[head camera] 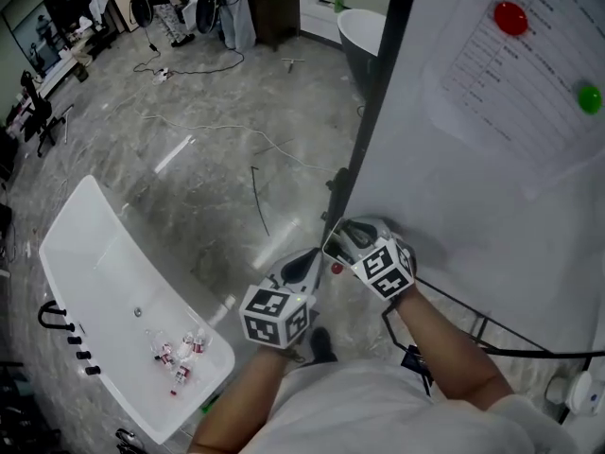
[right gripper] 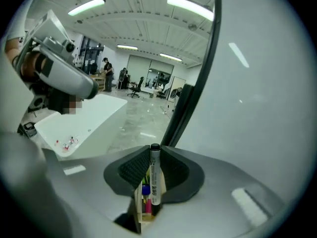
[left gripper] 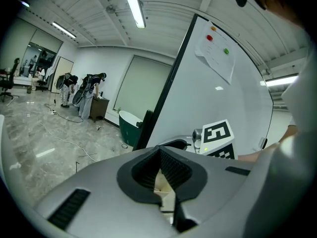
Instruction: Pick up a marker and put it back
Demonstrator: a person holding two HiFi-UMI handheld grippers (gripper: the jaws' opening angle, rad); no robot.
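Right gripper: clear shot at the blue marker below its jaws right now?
Probably not. The right gripper is already closed on the black marker, which stands right beside the blue marker; it would likely have to release that first.

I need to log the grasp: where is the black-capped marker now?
In the right gripper view, the marker stands upright between the jaws of the right gripper, over a pale holder with other markers, beside the dark edge of the whiteboard.
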